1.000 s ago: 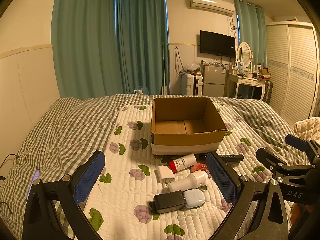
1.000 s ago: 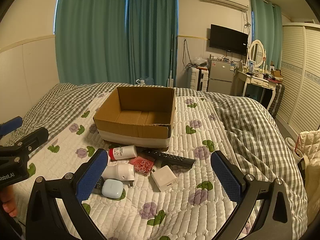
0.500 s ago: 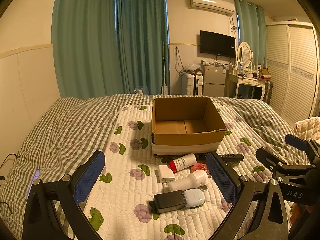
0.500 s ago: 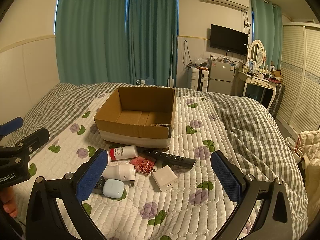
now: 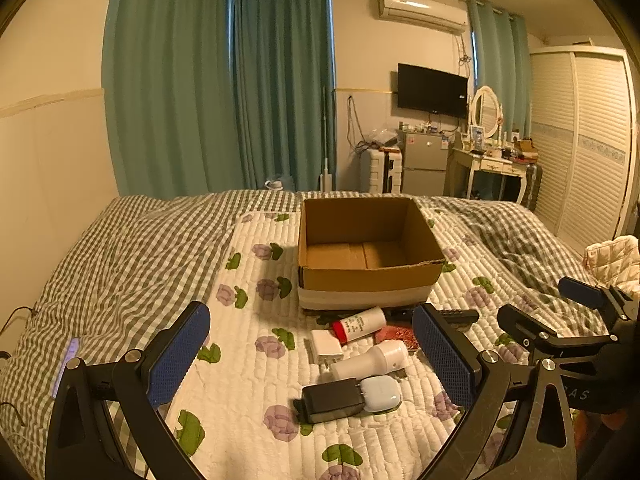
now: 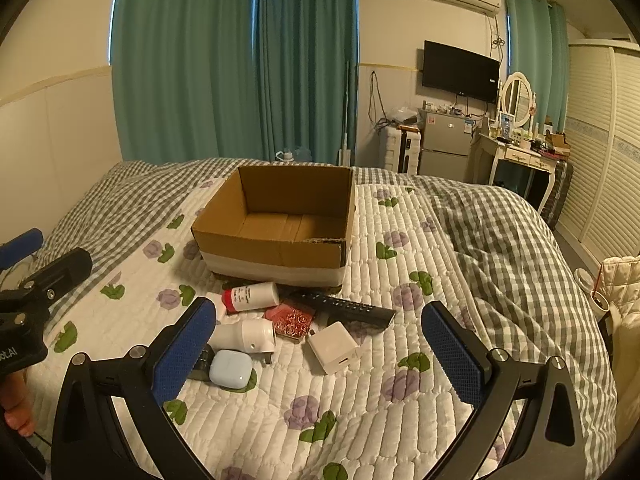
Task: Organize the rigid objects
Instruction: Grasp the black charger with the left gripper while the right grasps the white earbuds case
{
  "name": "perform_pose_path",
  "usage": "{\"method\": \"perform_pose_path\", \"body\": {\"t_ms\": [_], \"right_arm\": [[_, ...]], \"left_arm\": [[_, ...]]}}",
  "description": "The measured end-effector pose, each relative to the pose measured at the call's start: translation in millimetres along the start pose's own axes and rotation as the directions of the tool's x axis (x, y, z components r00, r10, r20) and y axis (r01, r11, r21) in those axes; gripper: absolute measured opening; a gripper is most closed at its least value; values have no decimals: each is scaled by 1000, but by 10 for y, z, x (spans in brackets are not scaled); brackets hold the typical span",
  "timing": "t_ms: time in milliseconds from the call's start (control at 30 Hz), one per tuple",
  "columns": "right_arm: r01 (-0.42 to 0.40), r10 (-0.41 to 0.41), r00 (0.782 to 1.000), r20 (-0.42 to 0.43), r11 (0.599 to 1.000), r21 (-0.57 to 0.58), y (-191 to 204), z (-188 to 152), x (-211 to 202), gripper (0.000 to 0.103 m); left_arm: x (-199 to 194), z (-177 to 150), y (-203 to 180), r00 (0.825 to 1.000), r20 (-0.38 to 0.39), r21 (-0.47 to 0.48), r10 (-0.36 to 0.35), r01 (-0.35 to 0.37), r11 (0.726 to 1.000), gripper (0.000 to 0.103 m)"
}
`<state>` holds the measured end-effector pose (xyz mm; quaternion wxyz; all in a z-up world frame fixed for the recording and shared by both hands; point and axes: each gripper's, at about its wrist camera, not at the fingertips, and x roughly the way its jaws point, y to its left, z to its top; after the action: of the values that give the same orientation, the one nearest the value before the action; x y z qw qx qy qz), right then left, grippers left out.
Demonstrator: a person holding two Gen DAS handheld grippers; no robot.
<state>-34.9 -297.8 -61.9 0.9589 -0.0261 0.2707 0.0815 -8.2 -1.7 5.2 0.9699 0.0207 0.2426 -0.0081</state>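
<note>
An empty open cardboard box (image 5: 366, 280) (image 6: 276, 254) stands on the quilted bed. Small objects lie in front of it: a white bottle with a red cap (image 5: 358, 324) (image 6: 250, 297), a white cylinder (image 5: 370, 360) (image 6: 244, 334), a white charger cube (image 5: 325, 346) (image 6: 332, 347), a pale blue earbud case (image 5: 380, 393) (image 6: 231, 369), a black adapter (image 5: 332, 400), a red patterned card (image 6: 291, 319) and a black remote (image 6: 346, 307). My left gripper (image 5: 312, 356) is open and empty above the pile. My right gripper (image 6: 316, 354) is open and empty over the charger cube.
The floral white quilt (image 6: 360, 412) covers the middle of a checked bedspread (image 5: 120, 264). A phone (image 5: 66, 364) lies at the bed's left edge. A fridge, a dressing table (image 6: 516, 152) and a wardrobe stand beyond the bed's far right.
</note>
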Motion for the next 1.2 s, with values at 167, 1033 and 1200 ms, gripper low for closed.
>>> {"method": "perform_pose_path", "body": {"t_ms": [167,1033,1200], "right_arm": [[-3,3,998,-69,1000,0,-15,-111,243,103],[-16,12,950,-313,1000,-9,37,-479,967,103],[-16,1,952,-307,999,-47,151,-463,963,103]], "left_arm": [[405,-223,-10,991,-137,-14,3,-5,1000,103],[1491,-993,-170,887,-457,-51,-59,40,998,72],[1210,-819,-16,915,-403,-4,-19,18,1000,72]]}}
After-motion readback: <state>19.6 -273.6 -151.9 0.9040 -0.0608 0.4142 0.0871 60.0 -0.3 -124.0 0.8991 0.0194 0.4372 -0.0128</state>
